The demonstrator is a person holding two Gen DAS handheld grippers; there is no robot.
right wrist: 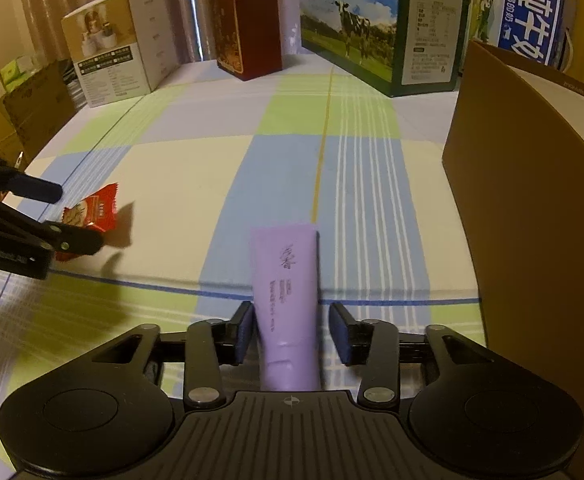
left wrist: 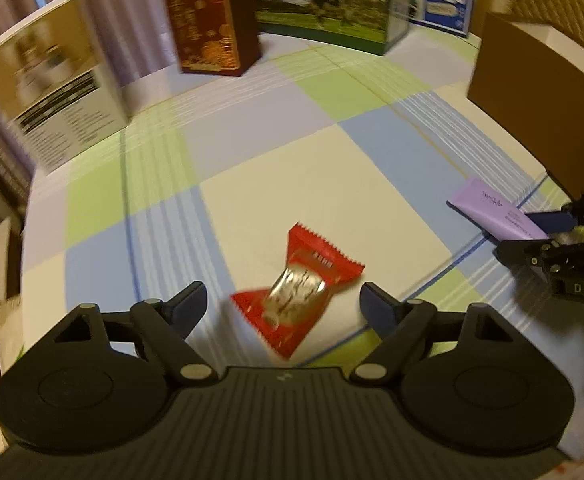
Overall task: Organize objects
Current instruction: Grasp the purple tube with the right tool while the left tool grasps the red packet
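A red snack packet [left wrist: 296,293] lies on the checked tablecloth between the fingers of my left gripper [left wrist: 283,304], which is open around it without touching. The packet also shows in the right wrist view [right wrist: 92,210], with the left gripper [right wrist: 58,216] around it. A purple tube [right wrist: 286,292] lies between the fingers of my right gripper [right wrist: 292,332], which is open; the left pad is near the tube, the right pad stands apart. The left wrist view shows the tube [left wrist: 499,210] and the right gripper [left wrist: 531,232] at the right edge.
A brown open box [right wrist: 531,208] stands close at the right. At the back stand a white carton [right wrist: 116,64], a dark red box [right wrist: 252,28], a cow-print milk carton [right wrist: 379,28] and a blue milk carton [right wrist: 531,20]. Cardboard boxes [right wrist: 20,116] sit off the left edge.
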